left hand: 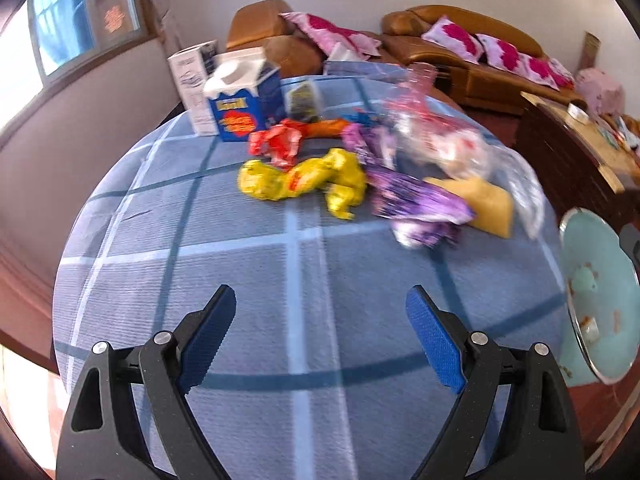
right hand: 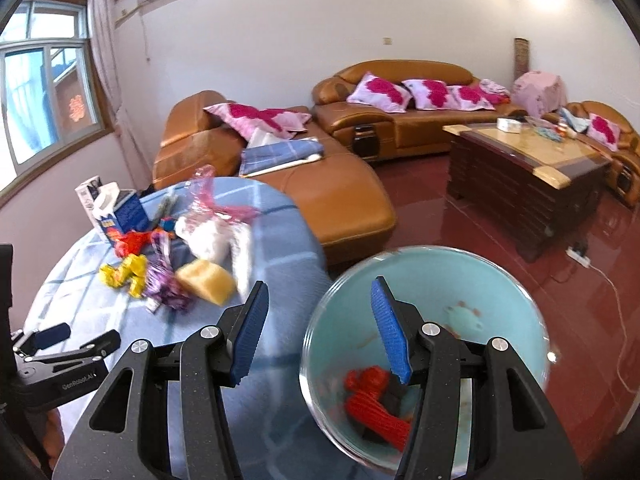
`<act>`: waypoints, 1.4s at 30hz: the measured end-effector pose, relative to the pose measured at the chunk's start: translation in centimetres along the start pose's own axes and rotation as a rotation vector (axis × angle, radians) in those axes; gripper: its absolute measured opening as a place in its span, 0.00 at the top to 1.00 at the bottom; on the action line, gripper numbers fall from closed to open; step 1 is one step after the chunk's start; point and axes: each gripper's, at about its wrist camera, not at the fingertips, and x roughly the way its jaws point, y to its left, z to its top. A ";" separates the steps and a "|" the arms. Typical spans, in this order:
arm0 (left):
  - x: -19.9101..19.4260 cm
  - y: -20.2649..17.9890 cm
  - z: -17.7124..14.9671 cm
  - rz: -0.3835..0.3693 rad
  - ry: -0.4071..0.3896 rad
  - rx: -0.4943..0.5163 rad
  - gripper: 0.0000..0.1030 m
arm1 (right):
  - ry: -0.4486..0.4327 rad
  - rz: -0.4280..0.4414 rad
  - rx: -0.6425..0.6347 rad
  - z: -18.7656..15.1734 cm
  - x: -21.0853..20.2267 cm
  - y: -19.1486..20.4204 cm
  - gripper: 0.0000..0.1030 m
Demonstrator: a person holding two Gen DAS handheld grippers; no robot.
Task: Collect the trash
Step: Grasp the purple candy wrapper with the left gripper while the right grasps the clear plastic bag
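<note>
The left hand-held gripper (left hand: 320, 340) is hovering wide open and empty over the table (left hand: 240, 280). Beyond it, wrappers are lying clustered: a yellow wrapper (left hand: 304, 182), then a purple wrapper (left hand: 412, 196). The right hand-held gripper (right hand: 318, 332), half open, is straddling the rim of the teal bin (right hand: 500, 280); whether it is gripping is unclear.

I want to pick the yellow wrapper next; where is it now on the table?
The yellow wrapper lies mid-table on the blue checked tablecloth, ahead of the left gripper, between the red wrapper behind it and the purple wrapper to its right.
</note>
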 end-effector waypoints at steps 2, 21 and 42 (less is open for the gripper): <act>0.3 0.6 0.3 0.007 0.000 -0.012 0.17 | 0.003 0.024 -0.016 0.7 0.6 0.6 0.48; 2.5 4.0 2.6 0.052 0.022 -0.080 0.17 | 0.234 0.292 -0.165 5.7 13.7 6.2 0.48; 2.4 2.1 4.6 0.011 -0.004 -0.080 0.18 | 0.108 0.339 -0.134 7.0 8.1 5.4 0.94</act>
